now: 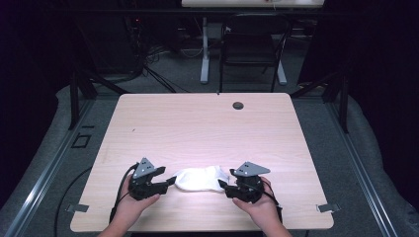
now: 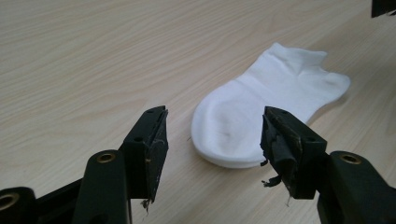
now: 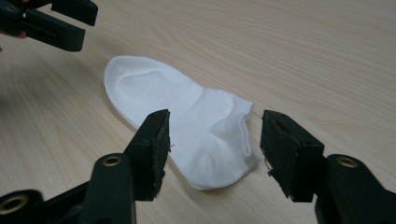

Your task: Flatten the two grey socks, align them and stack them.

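Note:
A white ankle sock [image 1: 201,178] lies flat on the wooden table [image 1: 197,123] near its front edge. My left gripper [image 1: 170,180] is at the sock's left, toe end, and my right gripper [image 1: 222,186] is at its right, cuff end. In the left gripper view the sock's toe [image 2: 224,130] lies just beyond my open left gripper [image 2: 214,135], whose jaws stand apart around nothing. In the right gripper view my right gripper [image 3: 214,140] is open, and the sock's cuff and heel [image 3: 215,135] lie between and just beyond its jaws. The left gripper [image 3: 51,23] shows at the far end.
A round cable grommet [image 1: 238,105] is set into the table near its far edge. Beyond the table stand a black chair [image 1: 252,47] and a white desk leg [image 1: 204,49]. Dark curtains close both sides.

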The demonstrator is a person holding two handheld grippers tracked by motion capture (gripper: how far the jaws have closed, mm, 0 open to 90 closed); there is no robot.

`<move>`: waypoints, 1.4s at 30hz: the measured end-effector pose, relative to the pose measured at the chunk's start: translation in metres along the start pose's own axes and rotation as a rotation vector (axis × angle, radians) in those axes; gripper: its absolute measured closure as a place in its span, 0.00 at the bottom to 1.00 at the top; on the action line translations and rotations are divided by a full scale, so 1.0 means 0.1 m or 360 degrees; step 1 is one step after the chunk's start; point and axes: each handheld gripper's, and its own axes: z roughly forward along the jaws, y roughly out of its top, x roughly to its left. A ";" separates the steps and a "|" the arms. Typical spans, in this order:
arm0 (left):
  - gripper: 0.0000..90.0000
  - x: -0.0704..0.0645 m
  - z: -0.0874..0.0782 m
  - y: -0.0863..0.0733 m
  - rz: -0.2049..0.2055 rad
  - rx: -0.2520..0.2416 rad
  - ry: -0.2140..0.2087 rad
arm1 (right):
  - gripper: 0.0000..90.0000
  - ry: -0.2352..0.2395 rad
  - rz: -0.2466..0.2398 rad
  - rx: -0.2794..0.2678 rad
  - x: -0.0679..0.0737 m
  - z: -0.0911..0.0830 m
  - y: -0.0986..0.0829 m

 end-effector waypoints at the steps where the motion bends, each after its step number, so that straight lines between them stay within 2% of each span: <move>1: 0.46 0.01 -0.02 -0.01 0.0001 0.0001 0.0004 | 0.44 -0.0007 0.0000 0.0000 -0.01 -0.02 -0.01; 3: 0.45 0.04 -0.05 -0.03 0.0010 0.0009 0.0019 | 0.42 -0.0037 0.0000 -0.0009 -0.04 -0.06 -0.04; 8: 0.42 0.09 -0.08 -0.09 -0.0058 -0.0014 0.0025 | 0.38 -0.0083 0.0039 -0.0012 -0.12 -0.09 -0.13; 10: 0.41 0.10 -0.07 -0.14 -0.0041 -0.0023 0.0042 | 0.37 -0.0112 0.0041 0.0000 -0.15 -0.09 -0.18; 12: 0.41 0.11 -0.05 -0.18 0.0000 0.0009 0.0061 | 0.37 -0.0162 0.0020 0.0009 -0.17 -0.08 -0.24; 21: 0.41 0.10 0.05 -0.26 0.0043 0.0083 0.0058 | 0.37 -0.0179 0.0041 0.0037 -0.24 -0.01 -0.35; 24: 0.41 0.10 0.07 -0.27 0.0075 0.0090 0.0069 | 0.37 -0.0166 0.0046 0.0052 -0.23 0.01 -0.38; 29: 0.41 0.13 0.08 -0.28 0.0080 0.0122 0.0077 | 0.37 -0.0160 0.0012 0.0070 -0.17 0.07 -0.39; 32: 0.41 0.17 0.07 -0.29 0.0082 0.0119 0.0089 | 0.37 -0.0153 -0.0030 0.0106 -0.14 0.09 -0.39; 36: 0.41 0.23 0.06 -0.29 0.0038 0.0126 0.0101 | 0.37 -0.0145 -0.0077 0.0108 -0.08 0.10 -0.38; 39: 0.41 0.24 0.05 -0.30 0.0018 0.0121 0.0097 | 0.37 -0.0137 -0.0086 0.0117 -0.06 0.12 -0.38; 42: 0.41 0.24 0.06 -0.30 0.0026 0.0120 0.0097 | 0.37 -0.0139 -0.0081 0.0131 -0.06 0.14 -0.38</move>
